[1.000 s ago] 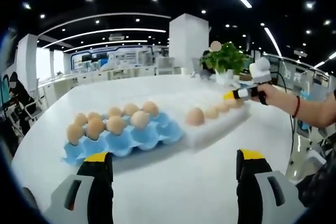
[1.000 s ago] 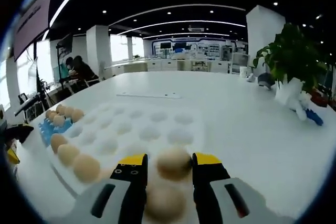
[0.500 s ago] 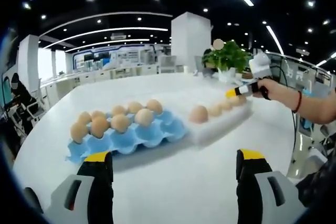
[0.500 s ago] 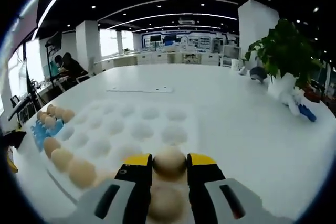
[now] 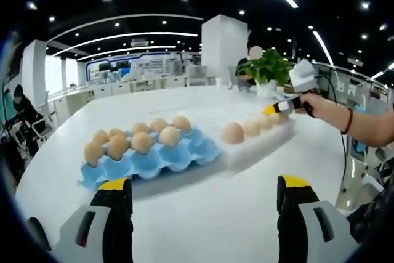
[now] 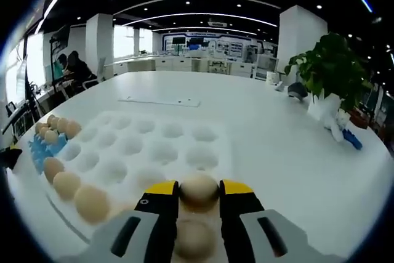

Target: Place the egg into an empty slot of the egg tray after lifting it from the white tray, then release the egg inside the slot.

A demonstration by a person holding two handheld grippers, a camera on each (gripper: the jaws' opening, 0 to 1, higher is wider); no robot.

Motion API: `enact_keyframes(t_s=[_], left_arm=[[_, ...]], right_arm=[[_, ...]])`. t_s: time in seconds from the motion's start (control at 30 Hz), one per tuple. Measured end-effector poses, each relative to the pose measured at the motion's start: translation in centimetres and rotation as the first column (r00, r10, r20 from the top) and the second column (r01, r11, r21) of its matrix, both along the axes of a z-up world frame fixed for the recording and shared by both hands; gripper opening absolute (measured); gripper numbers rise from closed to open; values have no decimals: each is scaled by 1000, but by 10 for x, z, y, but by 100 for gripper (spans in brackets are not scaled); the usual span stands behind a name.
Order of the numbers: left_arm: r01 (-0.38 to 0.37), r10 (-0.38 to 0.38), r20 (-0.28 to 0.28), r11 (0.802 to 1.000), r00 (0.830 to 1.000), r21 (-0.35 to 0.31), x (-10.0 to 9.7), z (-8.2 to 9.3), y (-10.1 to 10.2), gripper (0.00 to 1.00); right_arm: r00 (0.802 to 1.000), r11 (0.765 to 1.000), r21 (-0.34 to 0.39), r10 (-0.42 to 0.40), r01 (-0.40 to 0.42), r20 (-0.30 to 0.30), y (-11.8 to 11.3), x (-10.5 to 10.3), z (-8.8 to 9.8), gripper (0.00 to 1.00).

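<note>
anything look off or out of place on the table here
Nothing stands out. The eggs in the blue egg tray sit upright in their slots, the loose eggs line one edge of the white tray, and the right gripper holds one egg cleanly between its jaws. No cracks or spills show.

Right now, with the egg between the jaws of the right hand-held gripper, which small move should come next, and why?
Probably lift it straight up. The right hand-held gripper is shut on the egg, which is low over the white tray, with another egg just behind it. Lifting first should clear the dimples before carrying it toward the blue egg tray, which has empty slots.
</note>
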State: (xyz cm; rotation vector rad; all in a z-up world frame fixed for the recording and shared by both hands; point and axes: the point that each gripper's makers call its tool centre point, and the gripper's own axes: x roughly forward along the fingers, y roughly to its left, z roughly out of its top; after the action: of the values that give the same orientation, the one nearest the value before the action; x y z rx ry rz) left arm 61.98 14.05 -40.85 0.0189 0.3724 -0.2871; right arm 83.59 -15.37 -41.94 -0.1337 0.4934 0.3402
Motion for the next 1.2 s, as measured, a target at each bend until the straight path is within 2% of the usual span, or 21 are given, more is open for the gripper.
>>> enact_keyframes(t_s=[0.47, 0.8, 1.0, 1.2], left_arm=[[14, -14, 6, 1000, 1000, -9, 3, 2, -3, 100], [16, -16, 9, 1000, 1000, -6, 2, 3, -5, 100], [16, -16, 6, 1000, 1000, -3, 2, 4, -5, 100], [22, -22, 14, 1000, 1000, -5, 3, 6, -5, 100]], right_arm=[[999, 998, 56, -11, 8, 43, -2, -5, 14, 27], [998, 998, 69, -3, -2, 69, -1, -3, 21, 27], [996, 999, 38, 18, -22, 93, 8, -6, 25, 27], [995, 997, 62, 30, -36, 100, 13, -4, 31, 27]])
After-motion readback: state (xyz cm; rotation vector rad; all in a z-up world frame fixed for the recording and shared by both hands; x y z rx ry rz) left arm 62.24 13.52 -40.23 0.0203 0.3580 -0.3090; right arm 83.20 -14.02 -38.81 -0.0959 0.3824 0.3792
